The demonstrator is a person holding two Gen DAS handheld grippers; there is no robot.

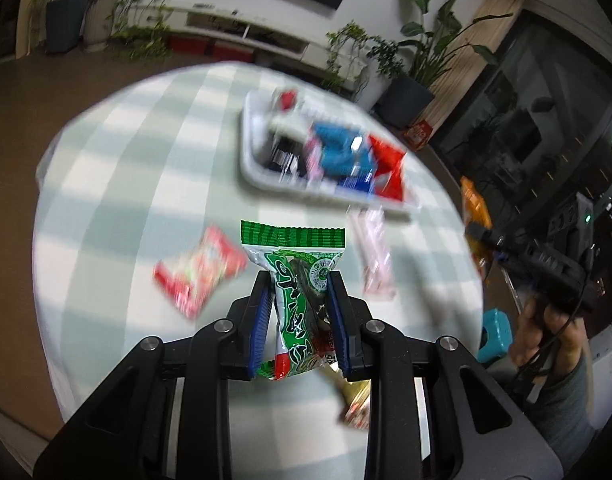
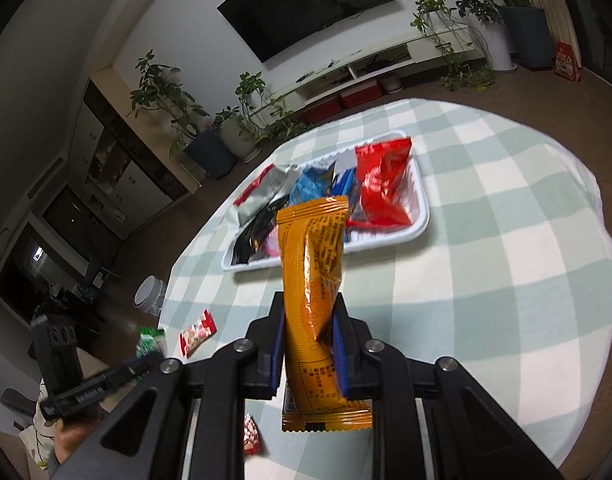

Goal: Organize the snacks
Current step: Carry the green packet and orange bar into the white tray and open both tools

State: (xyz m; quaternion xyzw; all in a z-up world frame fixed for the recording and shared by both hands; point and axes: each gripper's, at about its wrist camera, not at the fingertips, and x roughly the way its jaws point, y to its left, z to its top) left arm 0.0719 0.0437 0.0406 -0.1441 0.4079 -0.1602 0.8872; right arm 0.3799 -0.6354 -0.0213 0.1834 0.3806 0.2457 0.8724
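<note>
A: Snack packets are being carried in both tools at once. The green packet (image 1: 296, 300) is sitting clamped between the pads of the left gripper (image 1: 299, 312), lifted above the checked tablecloth (image 1: 118, 184), and the orange packet (image 2: 312, 292) is standing upright, pinched in the right gripper (image 2: 309, 344), just short of the white tray (image 2: 420, 224).

B: What is worrying you from here?

A: The orange one is being held low down, so its long upper part is standing free; I judge it could be swinging or sliding out if the hand tips quickly. The green one is being squeezed across its crinkly middle, and slick film like that may be creeping between the pads.

B: And the tray itself?

A: It is already filling up: a red bag (image 2: 384, 184), a blue bag (image 2: 312, 186), a silver packet (image 2: 262, 194) and a black one are overlapping inside it. Dropping another on top could be pushing something over the rim.

B: How are the two packets looking?

A: The green one is showing a striped sealed edge, bold lettering and a dark patch, slightly crumpled. The orange one is glossy, with fine print down its side and flat seals at both ends.

B: Anything left on the cloth?

A: A red-and-white packet (image 1: 200, 270) and a pale pink one (image 1: 374, 256) are lying loose, both blurred
</note>
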